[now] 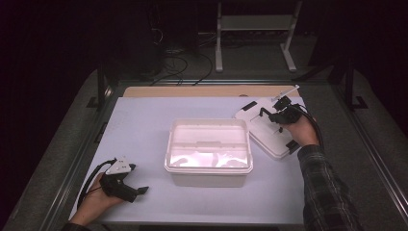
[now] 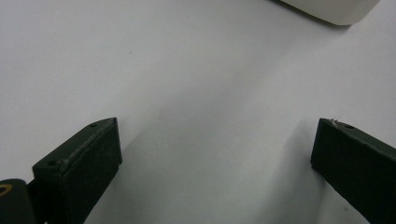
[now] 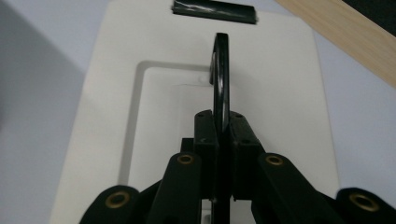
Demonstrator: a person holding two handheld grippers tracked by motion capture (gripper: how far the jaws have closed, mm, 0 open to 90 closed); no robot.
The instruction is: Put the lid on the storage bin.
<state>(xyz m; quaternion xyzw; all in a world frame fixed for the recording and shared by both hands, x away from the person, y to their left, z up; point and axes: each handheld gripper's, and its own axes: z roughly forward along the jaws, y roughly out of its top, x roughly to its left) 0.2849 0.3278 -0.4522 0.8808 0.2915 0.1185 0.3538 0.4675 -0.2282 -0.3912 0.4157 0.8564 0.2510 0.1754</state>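
On the left, my left gripper (image 1: 139, 191) rests low on the table (image 1: 144, 125), near the front edge. Its jaws stand wide apart, with nothing between them but the pale table top. In the left gripper view I see a corner of the white box (image 2: 334, 10) far up ahead, well apart from the jaws.

In the middle of the table sits the white box (image 1: 208, 151). It is open at the top, and I cannot tell what the pale shapes inside it are.

To the right of the box lies the white lid (image 1: 267, 127), flat on the table and turned at a slant. It lies just beside the box's far right corner. The lid has a thin black handle (image 3: 220, 65) standing up on its top.

My right gripper (image 1: 280, 115) is over the lid. In the right gripper view its jaws are pressed together on the black handle, one on each side of it. A black clip (image 3: 214, 10) sits at the lid's far edge.
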